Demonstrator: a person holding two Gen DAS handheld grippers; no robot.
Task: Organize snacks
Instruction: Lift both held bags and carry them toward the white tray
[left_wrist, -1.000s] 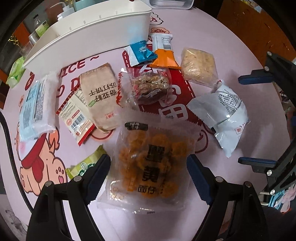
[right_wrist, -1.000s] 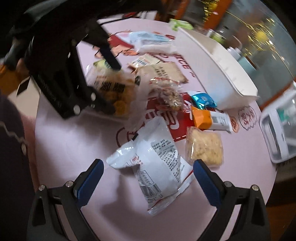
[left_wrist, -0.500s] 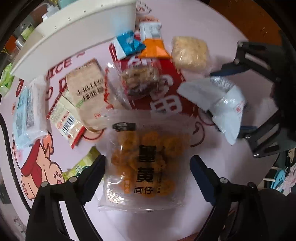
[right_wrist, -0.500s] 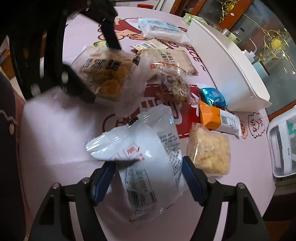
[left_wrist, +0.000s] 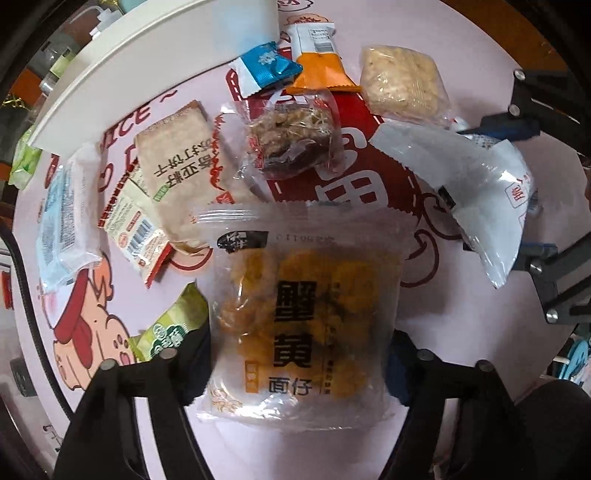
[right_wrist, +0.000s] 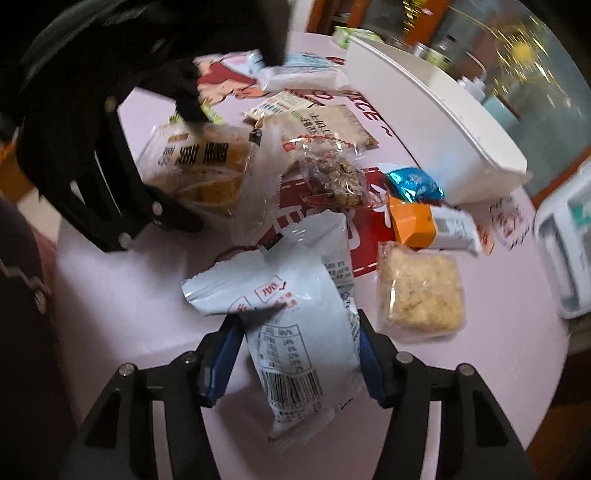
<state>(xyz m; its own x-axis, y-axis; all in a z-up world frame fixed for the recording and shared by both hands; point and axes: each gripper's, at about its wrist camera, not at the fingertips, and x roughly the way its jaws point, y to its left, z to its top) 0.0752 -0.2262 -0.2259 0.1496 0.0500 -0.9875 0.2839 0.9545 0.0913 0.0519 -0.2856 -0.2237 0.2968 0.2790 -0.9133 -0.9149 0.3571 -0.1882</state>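
Observation:
Several snack packs lie on a round pink table (left_wrist: 436, 314). My left gripper (left_wrist: 299, 358) has closed onto a clear bag of orange-yellow snacks (left_wrist: 306, 306); its fingers press both sides of the bag. It also shows in the right wrist view (right_wrist: 207, 166). My right gripper (right_wrist: 295, 354) is shut on a white bag with red print (right_wrist: 295, 317), also seen in the left wrist view (left_wrist: 476, 192). A white bin (left_wrist: 155, 62) stands at the far side, empty as far as I can see.
Loose packs: beige cracker pack (left_wrist: 177, 173), red-edged pack (left_wrist: 136, 232), light-blue pack (left_wrist: 62, 218), green pack (left_wrist: 173, 325), nut cake (left_wrist: 291, 140), blue candy (left_wrist: 266, 66), orange bar (left_wrist: 317, 62), rice cake (left_wrist: 402, 85). A white appliance (right_wrist: 565, 251) sits at the right edge.
Both grippers moved forward over their bags and closed: the left onto the orange-yellow snack bag, the right onto the white bag.

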